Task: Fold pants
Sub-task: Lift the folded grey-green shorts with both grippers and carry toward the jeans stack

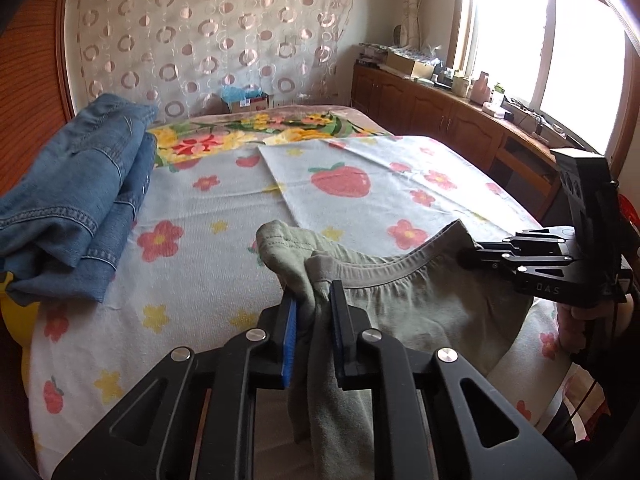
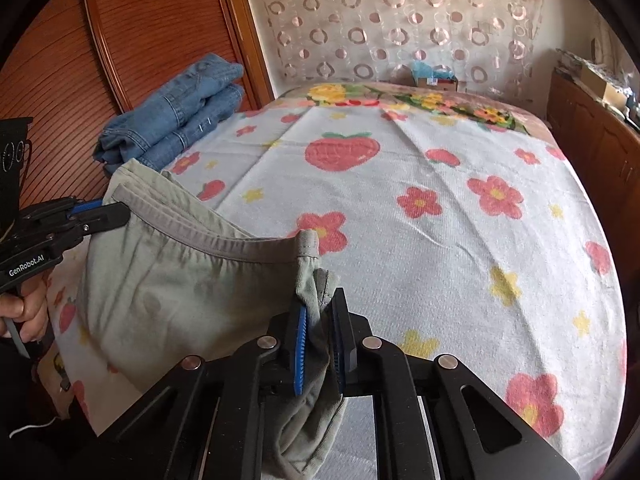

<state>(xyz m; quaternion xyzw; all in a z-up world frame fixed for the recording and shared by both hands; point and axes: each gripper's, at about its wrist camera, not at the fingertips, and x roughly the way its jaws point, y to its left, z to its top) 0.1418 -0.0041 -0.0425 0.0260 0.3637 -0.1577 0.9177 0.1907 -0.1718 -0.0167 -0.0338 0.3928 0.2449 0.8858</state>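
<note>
Grey-green pants (image 1: 420, 304) hang by their elastic waistband, stretched between my two grippers over the near end of the bed. My left gripper (image 1: 314, 296) is shut on one bunched end of the waistband, and the cloth drops down between its blue pads. In the right wrist view my right gripper (image 2: 320, 304) is shut on the other end of the pants (image 2: 180, 288). Each gripper also shows in the other's view: the right gripper (image 1: 464, 254) at the right, the left gripper (image 2: 120, 210) at the left, held by a hand (image 2: 28, 308).
Folded blue jeans (image 1: 80, 196) (image 2: 180, 120) lie at the bed's left side by a wooden wardrobe (image 2: 120, 40). The bed sheet (image 1: 208, 264) has flowers and strawberries on it. A low wooden cabinet (image 1: 440, 120) with clutter runs along the right under a window. A cardboard box (image 1: 246, 100) stands beyond the bed.
</note>
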